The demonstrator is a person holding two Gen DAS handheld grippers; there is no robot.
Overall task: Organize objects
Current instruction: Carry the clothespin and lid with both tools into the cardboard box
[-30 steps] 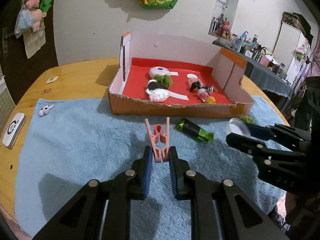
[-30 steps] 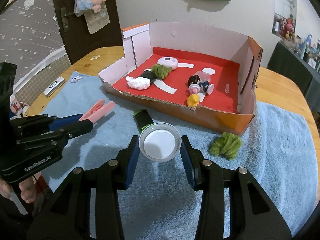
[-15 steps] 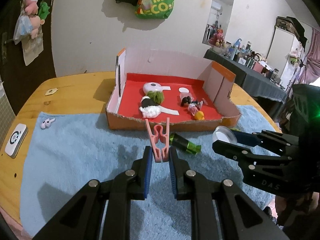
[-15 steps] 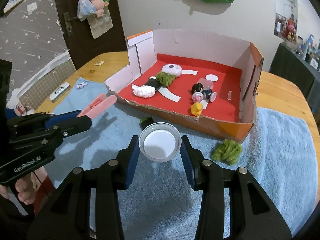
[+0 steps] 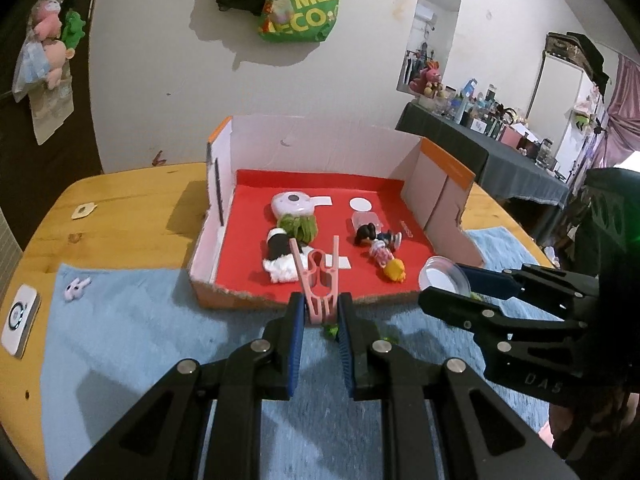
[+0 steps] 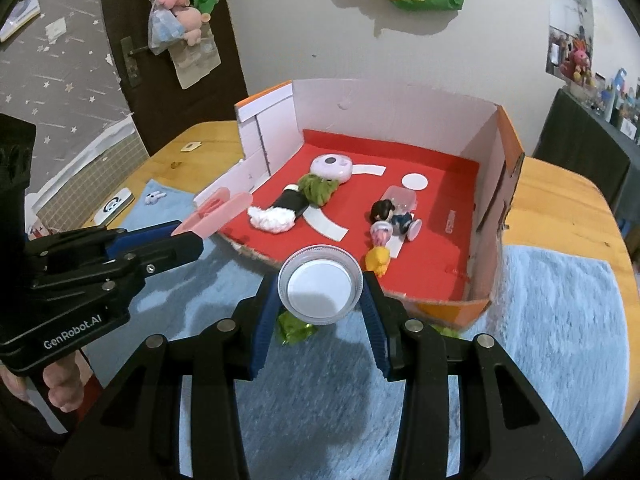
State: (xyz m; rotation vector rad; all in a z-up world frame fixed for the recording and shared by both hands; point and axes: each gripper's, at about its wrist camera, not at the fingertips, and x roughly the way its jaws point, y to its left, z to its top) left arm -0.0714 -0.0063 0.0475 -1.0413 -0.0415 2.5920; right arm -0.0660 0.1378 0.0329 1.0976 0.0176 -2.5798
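left gripper [image 5: 319,312] is clamping a pink clothespin [image 5: 317,280] at the near edge of the cardboard box [image 5: 320,144]; right gripper [image 6: 320,300] is clamping a round lid [image 6: 321,285] there too.

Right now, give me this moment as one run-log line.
left gripper: shut on pink clip | right gripper: shut on round lid | both held at cardboard box front edge | nothing released

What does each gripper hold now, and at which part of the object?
The left gripper holds a pink clothespin by its lower end, prongs pointing up. The right gripper holds a round clear lid by its opposite rim edges.
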